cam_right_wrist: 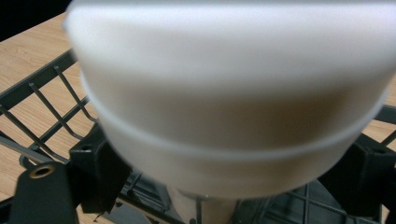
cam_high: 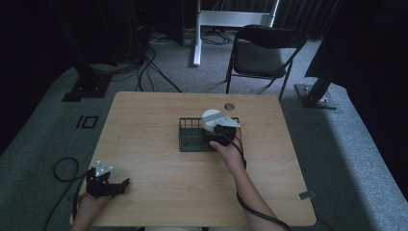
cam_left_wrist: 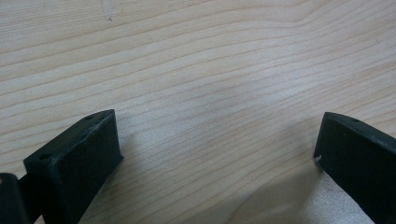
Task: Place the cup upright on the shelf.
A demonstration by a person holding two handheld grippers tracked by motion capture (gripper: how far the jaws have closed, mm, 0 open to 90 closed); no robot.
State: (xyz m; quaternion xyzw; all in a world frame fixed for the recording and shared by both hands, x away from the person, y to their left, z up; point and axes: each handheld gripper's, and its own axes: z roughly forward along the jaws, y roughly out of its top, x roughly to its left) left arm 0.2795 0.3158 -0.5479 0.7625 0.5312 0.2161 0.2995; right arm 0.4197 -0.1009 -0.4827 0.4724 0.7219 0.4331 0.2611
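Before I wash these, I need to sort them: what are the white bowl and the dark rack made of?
The bowl looks like smooth matte white plastic or glazed ceramic; blur leaves it open. The rack looks like dark coated metal wire, going by its thin straight bars.

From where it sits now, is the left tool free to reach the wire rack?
Probably yes. The left tool is open over bare table, with open wood up to the wire rack; the right tool already holds a white cup there.

Grey carpeted floor [cam_high: 43, 130], light wooden desk [cam_high: 159, 192] centred, black folding chair [cam_high: 262, 53] placed behind, cables [cam_high: 149, 67] trailed across floor, dim surroundings, white stand [cam_high: 197, 33] noted.
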